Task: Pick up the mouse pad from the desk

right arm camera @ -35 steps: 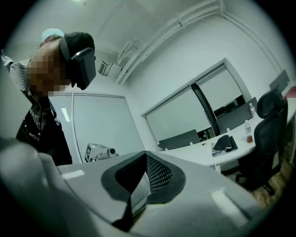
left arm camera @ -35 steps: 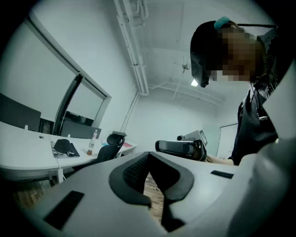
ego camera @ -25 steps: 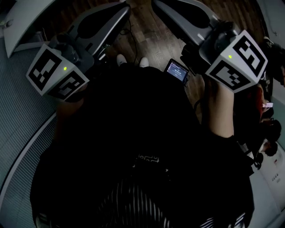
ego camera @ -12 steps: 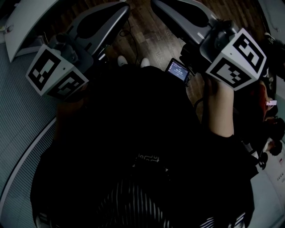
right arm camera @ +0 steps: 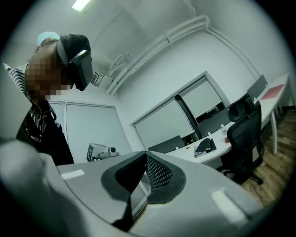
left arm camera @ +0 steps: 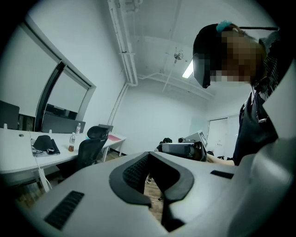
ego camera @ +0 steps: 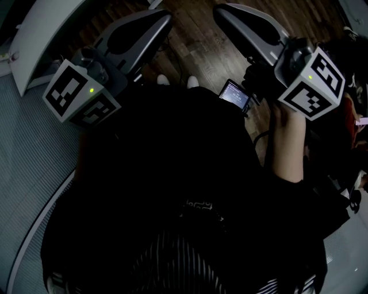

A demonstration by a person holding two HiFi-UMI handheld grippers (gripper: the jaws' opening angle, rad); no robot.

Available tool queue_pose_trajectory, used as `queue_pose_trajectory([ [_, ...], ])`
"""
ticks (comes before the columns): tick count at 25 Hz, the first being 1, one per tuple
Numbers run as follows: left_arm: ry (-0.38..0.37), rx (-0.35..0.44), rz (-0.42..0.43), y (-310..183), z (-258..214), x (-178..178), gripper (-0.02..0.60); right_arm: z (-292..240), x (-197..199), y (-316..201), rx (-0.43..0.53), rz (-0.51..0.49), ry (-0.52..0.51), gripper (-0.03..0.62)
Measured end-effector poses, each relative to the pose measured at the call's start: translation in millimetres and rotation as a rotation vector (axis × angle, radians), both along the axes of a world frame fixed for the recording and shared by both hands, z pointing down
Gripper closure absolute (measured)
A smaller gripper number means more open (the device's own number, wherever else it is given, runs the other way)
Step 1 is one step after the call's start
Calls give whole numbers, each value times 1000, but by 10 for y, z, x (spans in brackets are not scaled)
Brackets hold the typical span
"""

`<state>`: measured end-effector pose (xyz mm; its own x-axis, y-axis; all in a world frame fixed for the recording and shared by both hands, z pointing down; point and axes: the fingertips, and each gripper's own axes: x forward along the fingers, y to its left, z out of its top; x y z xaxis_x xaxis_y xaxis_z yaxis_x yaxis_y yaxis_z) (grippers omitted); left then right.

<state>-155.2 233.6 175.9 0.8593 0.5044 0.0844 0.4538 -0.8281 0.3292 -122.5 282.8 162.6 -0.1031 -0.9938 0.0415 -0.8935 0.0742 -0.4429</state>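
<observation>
No mouse pad shows clearly in any view. A dark, flat item (left arm camera: 45, 143) lies on the white desk (left arm camera: 18, 162); I cannot tell whether it is the mouse pad. The same dark item (right arm camera: 203, 146) appears far off in the right gripper view. My left gripper (ego camera: 164, 16) is held level in front of the person, jaws together with nothing between them, its tips (left arm camera: 150, 155) over the wooden floor. My right gripper (ego camera: 221, 10) is also level and shut, empty, and its tips (right arm camera: 145, 153) point across the room towards the desk.
A black office chair (left arm camera: 92, 143) stands by the desk, and a small bottle (left arm camera: 72, 141) is on it. A curved white desk edge (ego camera: 34, 40) lies at the upper left over wooden floor (ego camera: 195, 51). A small lit screen (ego camera: 233, 93) hangs at the person's front.
Both grippers have drifted to the right in the head view, the right one more. More of the white desk edge shows at the upper left. Both stay shut.
</observation>
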Motion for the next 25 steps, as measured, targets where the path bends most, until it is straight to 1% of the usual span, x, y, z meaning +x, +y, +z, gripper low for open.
queue_pose_trajectory([
  [2, -21, 2, 27, 75, 94, 101, 574, 94, 93, 113, 1, 23, -35, 589],
  [4, -35, -13, 52, 94, 274, 276, 574, 291, 232, 154, -12, 44, -60, 589],
  [6, -40, -31, 78, 68, 438, 467, 574, 458, 397, 134, -28, 67, -70, 589],
  [8, -39, -42, 105, 41, 459, 593, 574, 444, 517, 92, -31, 89, -68, 589],
  [11, -37, -48, 136, -84, 335, 722, 574, 268, 630, -77, -37, 120, -50, 589],
  [14, 0, -50, 167, -160, 108, 837, 574, 86, 701, -228, -40, 155, -20, 589],
  [17, 22, -55, 177, -259, -118, 900, 574, -191, 719, -321, -26, 177, -1, 589],
  [20, 27, -61, 189, -510, -214, 974, 575, -368, 765, -605, -20, 180, 26, 589],
  [25, 35, -75, 200, -1245, 59, 917, 574, -176, 689, -1409, -31, 171, 48, 589],
])
